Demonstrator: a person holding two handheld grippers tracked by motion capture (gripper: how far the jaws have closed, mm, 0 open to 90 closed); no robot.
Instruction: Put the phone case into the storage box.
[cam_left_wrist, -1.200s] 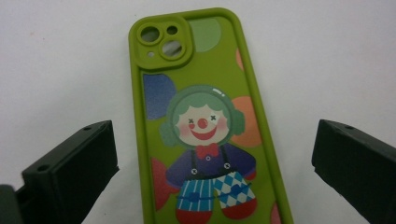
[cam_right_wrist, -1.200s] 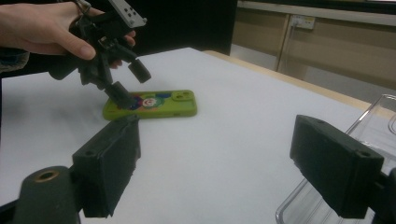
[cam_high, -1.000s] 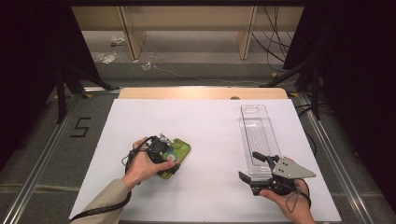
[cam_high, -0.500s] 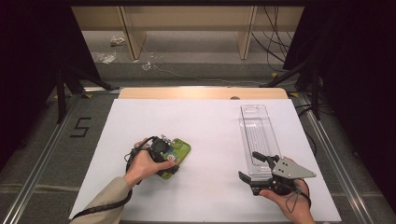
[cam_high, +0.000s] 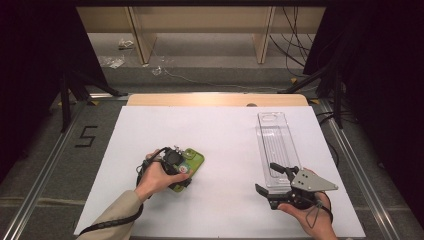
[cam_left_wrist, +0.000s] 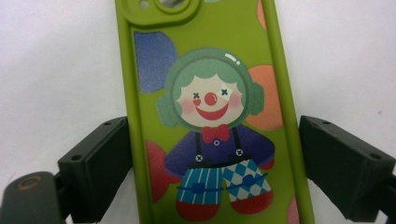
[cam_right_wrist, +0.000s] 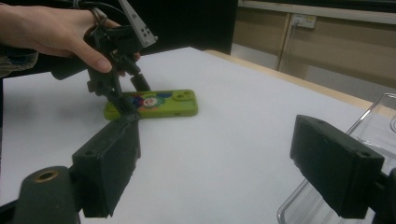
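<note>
A green phone case (cam_high: 194, 159) with a clown picture lies flat on the white table (cam_high: 225, 130), left of centre. My left gripper (cam_high: 175, 168) points down over it. In the left gripper view the case (cam_left_wrist: 210, 116) lies lengthwise between the jaws of the left gripper (cam_left_wrist: 212, 140), which have just been closing. The pads stand right at its long edges, with a sliver of table still showing on the right side. My right gripper (cam_high: 266, 177) rests open near the front right, nothing between its jaws. The right gripper view looks across at the case (cam_right_wrist: 154, 103) and the left gripper (cam_right_wrist: 123, 100).
A clear plastic tray (cam_high: 275, 140) lies lengthwise at the right of the table, its near end just beyond the right gripper; its corner (cam_right_wrist: 373, 121) shows in the right gripper view. A wooden strip (cam_high: 215, 99) borders the table's far edge. Cables lie on the floor behind.
</note>
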